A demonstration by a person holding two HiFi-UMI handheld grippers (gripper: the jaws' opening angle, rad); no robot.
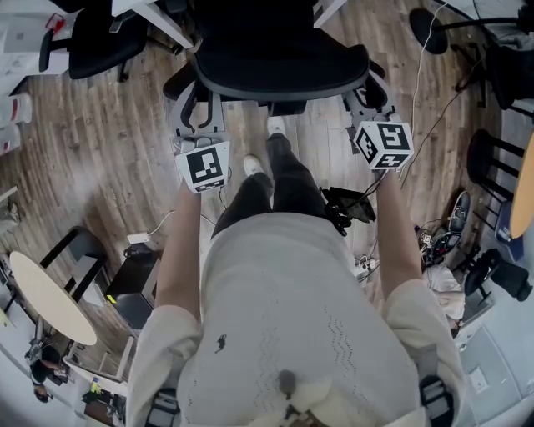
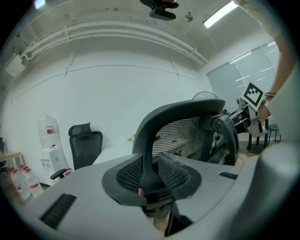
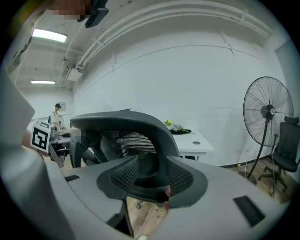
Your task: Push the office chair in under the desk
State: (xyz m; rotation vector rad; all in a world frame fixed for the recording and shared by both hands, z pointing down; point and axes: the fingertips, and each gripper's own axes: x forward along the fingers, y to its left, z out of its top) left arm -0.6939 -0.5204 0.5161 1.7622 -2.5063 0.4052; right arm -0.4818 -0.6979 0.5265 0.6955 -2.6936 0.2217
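**Left gripper** (image 2: 146,169): jaws drawn in to a narrow gap, both mesh-faced pads (image 2: 129,174) pressed on the black rim of the office chair (image 2: 187,136) backrest. The rim rises between them and arches right over the mesh back.

**Right gripper** (image 3: 151,177): jaws set wider, closed on a thicker part of the same rim. The rim fills the gap between the pads (image 3: 180,177) and curves off to the left.

In the head view, the left gripper (image 1: 198,113) and the right gripper (image 1: 367,93) sit at opposite ends of the backrest's rear edge, with both forearms stretched forward. The office chair (image 1: 279,58) stands on the wooden floor (image 1: 92,142) directly ahead of the person's feet, its backrest towards the person.

**Desk** (image 3: 194,140): white, just beyond the chair. Its legs (image 1: 154,18) show on either side of the chair at the top of the head view.

**Surroundings:** a second black chair (image 2: 85,143) stands well off to the left, and a pedestal fan (image 3: 268,112) stands off to the right by the wall.
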